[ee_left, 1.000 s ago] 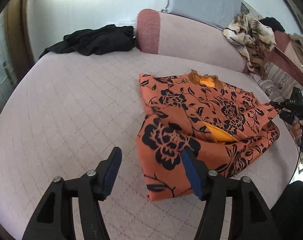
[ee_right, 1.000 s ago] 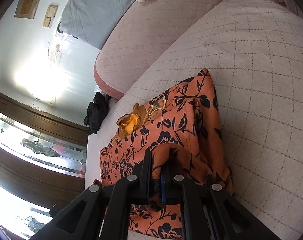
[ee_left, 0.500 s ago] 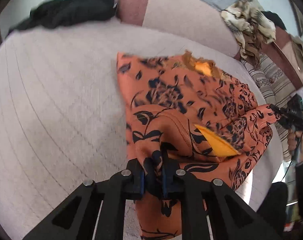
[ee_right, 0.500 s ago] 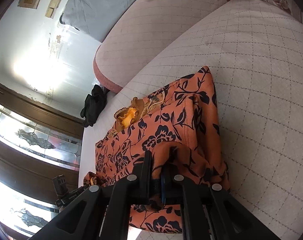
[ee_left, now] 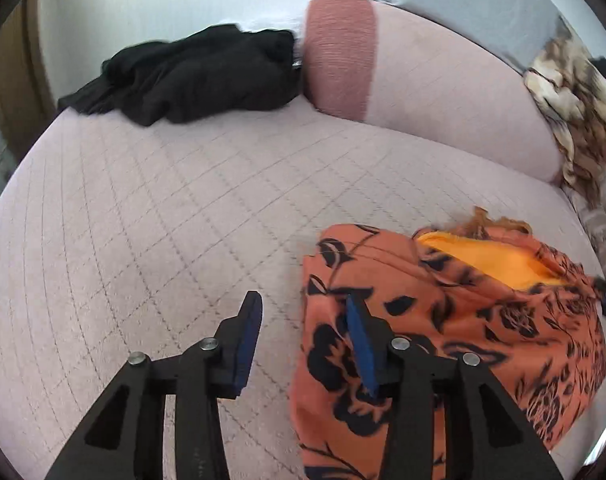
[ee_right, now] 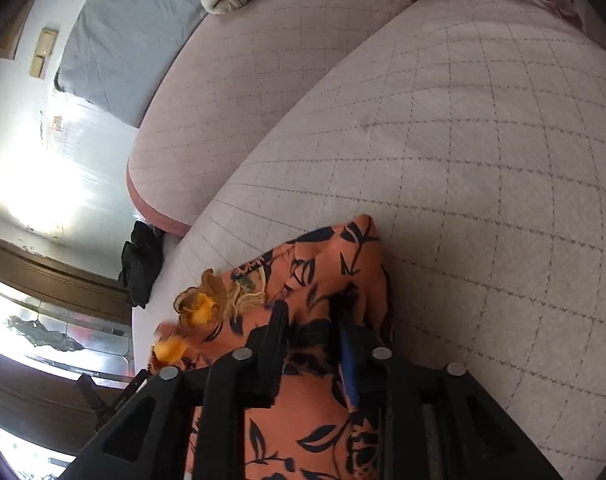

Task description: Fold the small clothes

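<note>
An orange garment (ee_left: 443,320) with black flowers and a yellow lining lies bunched and folded on the pink quilted bed (ee_left: 143,220). My left gripper (ee_left: 303,304) hovers at its left edge, jaws opening. One of its fingers (ee_left: 359,332) is over the cloth, the other over bare quilt, and nothing is pinched. In the right wrist view the same garment (ee_right: 303,420) lies under my right gripper (ee_right: 309,312), whose jaws are opening. Fabric shows in the gap, but the pads do not press on it.
A black garment (ee_left: 191,76) lies crumpled at the far side of the bed beside a pink bolster (ee_left: 339,52). A patterned cloth (ee_left: 575,108) drapes over the padded backrest on the right. A grey pillow (ee_left: 463,4) leans behind it.
The left gripper shut on a fold of the orange garment, moved with it, then let go and swung left. The right gripper, shut on the fabric before, has released it.
</note>
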`<action>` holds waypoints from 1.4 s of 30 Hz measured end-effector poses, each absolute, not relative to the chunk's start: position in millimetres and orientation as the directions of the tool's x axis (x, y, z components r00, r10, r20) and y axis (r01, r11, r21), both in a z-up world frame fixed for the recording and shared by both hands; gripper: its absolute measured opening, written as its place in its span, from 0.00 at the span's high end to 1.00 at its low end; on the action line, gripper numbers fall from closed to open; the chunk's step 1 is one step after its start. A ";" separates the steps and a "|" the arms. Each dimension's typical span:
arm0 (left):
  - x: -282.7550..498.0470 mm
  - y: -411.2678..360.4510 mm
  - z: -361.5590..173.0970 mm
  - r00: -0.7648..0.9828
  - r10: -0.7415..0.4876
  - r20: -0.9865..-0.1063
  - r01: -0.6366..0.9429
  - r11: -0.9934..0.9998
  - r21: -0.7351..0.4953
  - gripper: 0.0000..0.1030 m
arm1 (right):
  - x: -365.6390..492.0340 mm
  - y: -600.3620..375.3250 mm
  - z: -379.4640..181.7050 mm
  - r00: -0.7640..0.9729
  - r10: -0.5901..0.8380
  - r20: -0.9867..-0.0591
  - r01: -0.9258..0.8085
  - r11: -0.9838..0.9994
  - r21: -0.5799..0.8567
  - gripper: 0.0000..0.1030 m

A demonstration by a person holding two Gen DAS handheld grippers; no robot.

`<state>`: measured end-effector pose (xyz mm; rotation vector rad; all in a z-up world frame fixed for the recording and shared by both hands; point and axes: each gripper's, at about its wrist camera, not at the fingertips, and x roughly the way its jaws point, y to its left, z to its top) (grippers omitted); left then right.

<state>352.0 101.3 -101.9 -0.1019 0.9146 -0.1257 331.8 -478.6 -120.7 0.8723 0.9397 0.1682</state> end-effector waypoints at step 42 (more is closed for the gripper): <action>96.8 95.7 -61.1 0.655 -0.251 -0.712 0.040 0.953 -0.299 0.75 | 103.9 -390.6 -42.2 0.749 0.415 -0.516 0.180 0.623 0.762 0.82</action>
